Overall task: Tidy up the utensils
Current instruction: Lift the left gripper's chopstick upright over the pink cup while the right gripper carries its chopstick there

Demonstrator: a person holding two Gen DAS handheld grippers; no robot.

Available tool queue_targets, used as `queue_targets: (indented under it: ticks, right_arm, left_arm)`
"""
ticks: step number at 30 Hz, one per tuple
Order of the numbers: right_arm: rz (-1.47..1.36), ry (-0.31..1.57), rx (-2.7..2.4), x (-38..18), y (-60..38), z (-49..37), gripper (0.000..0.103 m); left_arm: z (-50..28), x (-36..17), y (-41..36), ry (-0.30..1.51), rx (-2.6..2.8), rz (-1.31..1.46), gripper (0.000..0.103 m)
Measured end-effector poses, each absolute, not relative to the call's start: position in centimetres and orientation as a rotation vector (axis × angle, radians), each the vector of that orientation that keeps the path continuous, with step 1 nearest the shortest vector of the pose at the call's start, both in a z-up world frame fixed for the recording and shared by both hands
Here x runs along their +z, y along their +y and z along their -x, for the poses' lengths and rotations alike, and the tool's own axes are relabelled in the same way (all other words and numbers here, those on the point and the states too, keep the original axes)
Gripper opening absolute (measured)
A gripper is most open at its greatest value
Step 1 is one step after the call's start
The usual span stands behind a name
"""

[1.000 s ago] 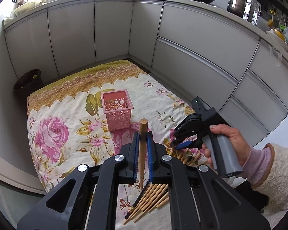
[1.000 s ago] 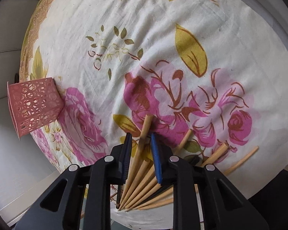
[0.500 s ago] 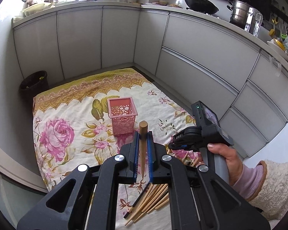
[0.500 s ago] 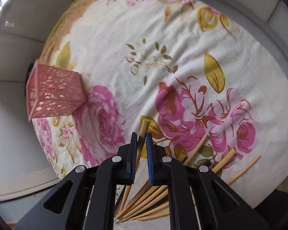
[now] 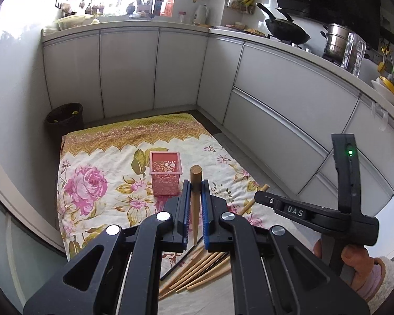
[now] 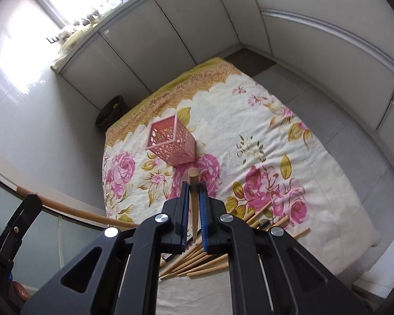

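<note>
While angled downward, both tongs [image 5: 195, 204] [image 6: 194, 204] clamp chopsticks [image 5: 195, 183] [image 6: 193, 183]

A utensil holder [image 5: 166, 176] is standing upright on a cloth [image 5: 97, 155] at frame centre. Loose chopsticks [image 5: 197, 267] are lying fanned on the cloth's near edge, lower centre. A waste bin [image 5: 64, 119] is sitting behind the cloth, middle left, against the cabinets [image 5: 128, 71].

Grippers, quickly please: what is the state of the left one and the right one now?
Left gripper: closed, holding one chopstick.
Right gripper: closed, holding another chopstick.
</note>
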State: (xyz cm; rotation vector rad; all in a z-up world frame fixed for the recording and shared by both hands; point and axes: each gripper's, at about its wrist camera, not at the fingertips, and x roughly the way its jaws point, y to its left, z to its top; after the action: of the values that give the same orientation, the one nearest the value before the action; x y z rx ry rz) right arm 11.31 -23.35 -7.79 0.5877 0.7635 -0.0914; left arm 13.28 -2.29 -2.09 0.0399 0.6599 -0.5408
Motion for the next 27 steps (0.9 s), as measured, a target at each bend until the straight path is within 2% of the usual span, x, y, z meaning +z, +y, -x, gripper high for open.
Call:
queue_targets:
  ticks: [6,12,20,27]
  right_arm:
    - [-0.427,0.623,-0.095,-1.8,-21.8,-8.7,0.007]
    - [-0.361,0.554,-0.099,2.1,-22.4,-8.8,0.008]
    - [-0.335,0.498,-0.096,4.3,-23.7,-12.7,0.008]
    - [-0.352,0.476,-0.091,3.7,-24.8,-17.9,0.008]
  left_arm:
    - [-11.8,0.2,-3.6,0.583,-0.474,-0.036,0.007]
    - [-13.6,2.6,-5.2,0.539,-0.431,-0.060,0.007]
    - [-19.7,4.1,-6.7,0.462,-0.344,-0.018,0.007]
    - [-26.3,2.2,-7.2,0.451,-0.288,0.004,0.007]
